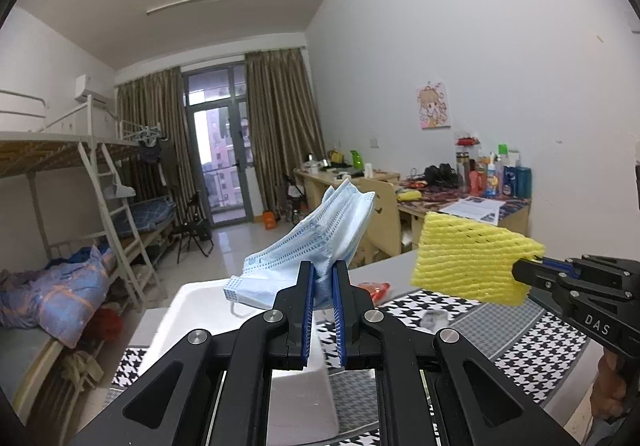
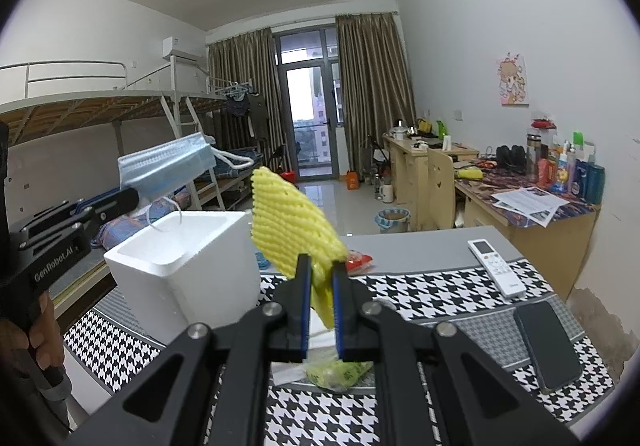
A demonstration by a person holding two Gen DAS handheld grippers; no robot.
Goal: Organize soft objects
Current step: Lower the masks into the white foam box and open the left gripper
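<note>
My left gripper (image 1: pixel 323 270) is shut on a stack of light blue face masks (image 1: pixel 316 234), held up in the air above the white foam box (image 1: pixel 188 306). In the right wrist view the same masks (image 2: pixel 168 165) hang over the foam box (image 2: pixel 180 262) from the left gripper (image 2: pixel 134 197). My right gripper (image 2: pixel 321 266) is shut on a yellow foam net sleeve (image 2: pixel 288 221), lifted above the table. In the left wrist view the yellow sleeve (image 1: pixel 472 258) sticks out from the right gripper (image 1: pixel 520 272) at the right.
The table carries a black-and-white houndstooth cloth (image 2: pixel 420 286). On it lie a white remote (image 2: pixel 496 266), a dark phone (image 2: pixel 548 346), a red packet (image 2: pixel 358 261) and a yellow-green bag (image 2: pixel 340 374). Desks with bottles line the right wall; bunk beds stand at the left.
</note>
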